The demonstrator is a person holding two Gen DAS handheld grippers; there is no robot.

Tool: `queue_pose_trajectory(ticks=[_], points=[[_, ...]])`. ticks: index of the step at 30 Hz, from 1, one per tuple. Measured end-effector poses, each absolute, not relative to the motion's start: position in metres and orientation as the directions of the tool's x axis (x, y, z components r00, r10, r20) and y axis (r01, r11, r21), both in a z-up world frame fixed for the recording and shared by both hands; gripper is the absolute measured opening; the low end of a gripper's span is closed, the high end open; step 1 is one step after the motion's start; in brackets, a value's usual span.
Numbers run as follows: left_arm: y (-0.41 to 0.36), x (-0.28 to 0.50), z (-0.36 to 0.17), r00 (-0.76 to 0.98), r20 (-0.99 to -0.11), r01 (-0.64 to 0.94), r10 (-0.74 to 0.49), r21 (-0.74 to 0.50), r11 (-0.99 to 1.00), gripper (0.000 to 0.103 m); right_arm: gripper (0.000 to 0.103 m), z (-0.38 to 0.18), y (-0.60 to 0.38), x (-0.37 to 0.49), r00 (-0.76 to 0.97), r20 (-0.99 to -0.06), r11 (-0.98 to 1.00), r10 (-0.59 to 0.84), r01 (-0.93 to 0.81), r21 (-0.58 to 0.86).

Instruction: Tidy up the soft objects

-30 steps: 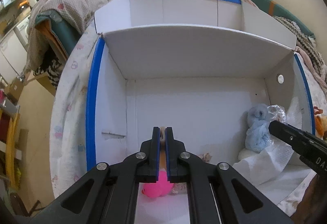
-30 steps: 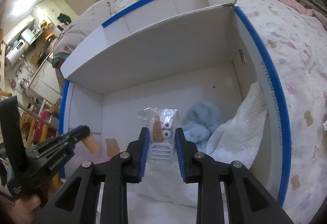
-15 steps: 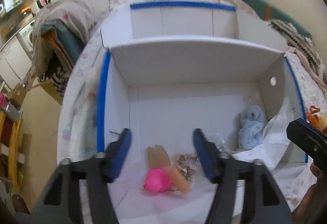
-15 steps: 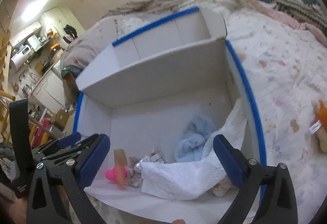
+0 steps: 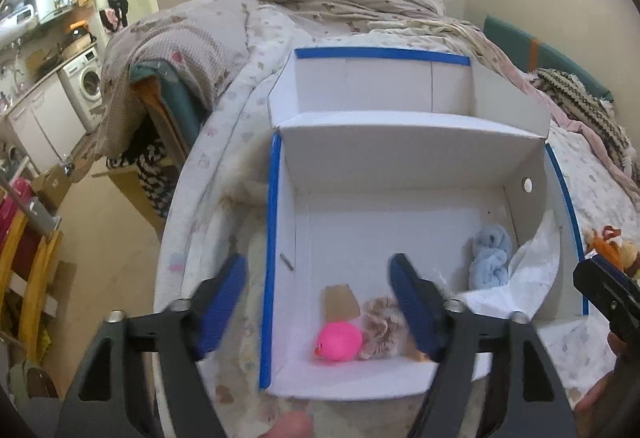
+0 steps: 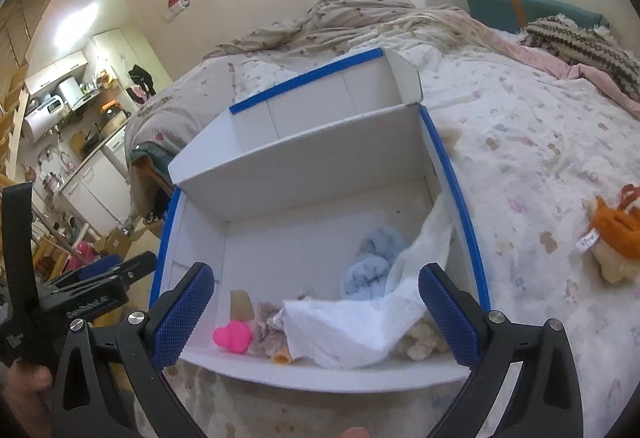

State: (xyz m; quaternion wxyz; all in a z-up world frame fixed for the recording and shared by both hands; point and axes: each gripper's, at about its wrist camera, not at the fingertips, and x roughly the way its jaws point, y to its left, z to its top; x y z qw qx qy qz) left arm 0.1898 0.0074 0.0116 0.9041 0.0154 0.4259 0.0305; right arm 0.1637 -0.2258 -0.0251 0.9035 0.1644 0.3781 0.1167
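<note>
- White box (image 6: 452, 174) with blue-taped edges sits on the bed; several soft items already lie in its near compartment, so sorting looks well underway, by my judgement.
- Left gripper (image 5: 320, 294): fingers spread wide, nothing between them, touching nothing. Its left finger hangs outside the box's left wall; its right finger hangs over the box interior.
- Between the left gripper's fingers, low on the box floor: pink toy (image 5: 339, 341), with a brown card piece (image 5: 340, 303) just beyond it and a beige scrunchie (image 5: 380, 322) touching the toy on its right.
- Right of that gripper's right finger: light blue plush (image 5: 490, 258) near the box's right wall, white cloth (image 5: 520, 278) draped beside it.
- Right gripper (image 6: 316, 314): fingers also spread wide, empty, touching nothing, held above the near rim.
- Between its fingers, left to right: the pink toy, the scrunchie, an orange-tan tube end (image 6: 282, 356), the white cloth with the blue plush beyond, a cream fuzzy item (image 6: 420, 344) under the cloth edge.
- Well right of the right finger, outside the box: orange plush toy (image 6: 614, 234) on the bedspread (image 6: 520, 142). Likely still to be put away.
- Far compartment shows empty.
</note>
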Motion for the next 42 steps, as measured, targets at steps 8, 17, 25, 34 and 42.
queue_pose_trajectory(ticks=[8,17,25,34,42], points=[[0.022,0.146,-0.003,0.627,-0.779,0.017,-0.006,0.007,1.0,0.098,0.103,-0.042,-0.231,0.126,0.672,-0.673,0.934,0.309,-0.082,0.347],[0.041,0.092,-0.006,0.712,-0.702,-0.025,0.007,-0.015,1.0,0.102,0.103,-0.037,-0.224,0.084,0.7,-0.658,0.953,0.278,-0.114,0.282],[0.048,0.067,-0.004,0.782,-0.622,-0.045,0.029,-0.009,0.999,0.102,0.103,-0.032,-0.211,0.068,0.77,-0.593,0.967,0.236,-0.128,0.219],[0.05,0.074,-0.01,0.762,-0.646,-0.063,0.042,-0.009,0.998,0.102,0.103,-0.035,-0.205,0.075,0.772,-0.598,0.974,0.214,-0.122,0.191],[0.044,0.073,-0.014,0.759,-0.65,-0.034,0.031,0.008,0.999,0.102,0.103,-0.034,-0.209,0.077,0.779,-0.592,0.974,0.207,-0.104,0.203]])
